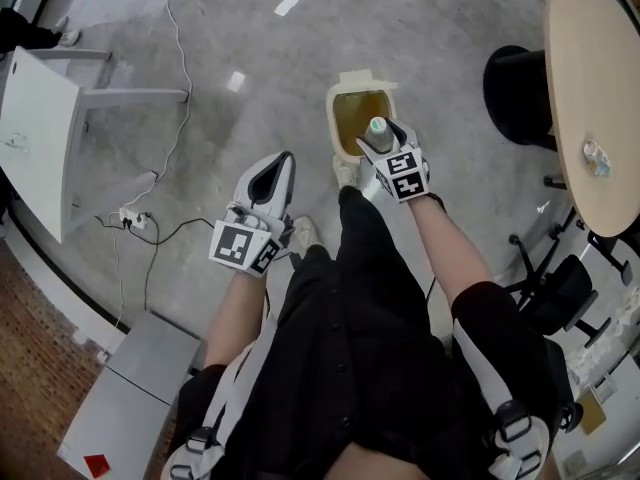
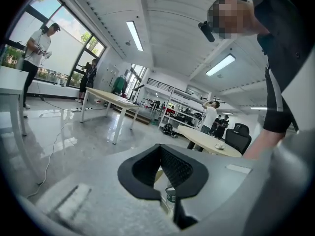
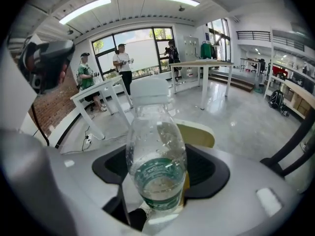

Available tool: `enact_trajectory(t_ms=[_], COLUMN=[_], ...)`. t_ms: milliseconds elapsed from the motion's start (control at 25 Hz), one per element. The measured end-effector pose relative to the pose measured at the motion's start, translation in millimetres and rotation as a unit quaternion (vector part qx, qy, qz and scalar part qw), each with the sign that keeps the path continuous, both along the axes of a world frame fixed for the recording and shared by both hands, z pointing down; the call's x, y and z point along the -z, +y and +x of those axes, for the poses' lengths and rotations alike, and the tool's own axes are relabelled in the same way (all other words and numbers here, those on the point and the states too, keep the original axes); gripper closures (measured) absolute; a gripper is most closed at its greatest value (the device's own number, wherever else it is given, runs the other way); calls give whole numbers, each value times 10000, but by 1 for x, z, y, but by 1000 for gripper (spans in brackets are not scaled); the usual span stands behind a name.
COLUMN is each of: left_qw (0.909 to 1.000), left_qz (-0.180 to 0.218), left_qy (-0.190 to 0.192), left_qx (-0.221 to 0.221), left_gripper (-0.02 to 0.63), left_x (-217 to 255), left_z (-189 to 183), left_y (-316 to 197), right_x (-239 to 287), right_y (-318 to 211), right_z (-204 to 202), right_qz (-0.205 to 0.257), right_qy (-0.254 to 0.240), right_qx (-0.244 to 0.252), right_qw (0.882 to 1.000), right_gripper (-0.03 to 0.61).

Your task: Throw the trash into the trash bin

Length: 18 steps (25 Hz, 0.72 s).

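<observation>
Left gripper: jaws pressed together, empty, low beside the leg. Plastic bottle: clamped in right gripper, directly over the open trash bin, not yet dropped. Outstanding: the release; a crumpled item on the round table is possibly next.

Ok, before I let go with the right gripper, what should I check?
1. Clear plastic bottle with a green label held between the right gripper's fingers: ok.
2. Bottle above the mouth of the cream plastic trash bin, judged from the head view: ok.
3. Bin mouth open, no lid over it: ok.
4. Left gripper empty and off to the side of the bin: ok.
5. Room left inside the bin: cannot tell; only its yellowish inside shows.
</observation>
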<state>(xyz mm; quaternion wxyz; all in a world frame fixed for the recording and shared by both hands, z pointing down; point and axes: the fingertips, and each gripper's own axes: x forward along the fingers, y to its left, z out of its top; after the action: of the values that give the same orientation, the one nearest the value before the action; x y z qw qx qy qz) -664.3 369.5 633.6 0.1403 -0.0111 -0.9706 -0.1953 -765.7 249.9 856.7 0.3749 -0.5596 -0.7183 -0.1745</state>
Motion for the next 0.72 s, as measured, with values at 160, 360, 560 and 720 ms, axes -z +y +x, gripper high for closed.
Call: enact_trajectory(t_ms=[160,360,560,720], left_qw=[9997,9988,9988,9991], left_qz=[87,148,113,86], left_qy=[163,372,354,285], left_qx=[185,273,326,288], left_gripper=[612,612,612,612], left_x=[-9,-20,-21,-15], left_z=[13,24,17,10], left_y=[6,11,18,21], right_x=[-21,-27,-26,-17], right_y=[6,13,12,7], right_z=[5,8,-3,-14], right_qz=[308,439,331,230], right_qy=[77,225,237,102], right_qx=[240,378,204,-21], right_qw=[9992,9981,9990,9997], right_gripper=[247,236,176,250])
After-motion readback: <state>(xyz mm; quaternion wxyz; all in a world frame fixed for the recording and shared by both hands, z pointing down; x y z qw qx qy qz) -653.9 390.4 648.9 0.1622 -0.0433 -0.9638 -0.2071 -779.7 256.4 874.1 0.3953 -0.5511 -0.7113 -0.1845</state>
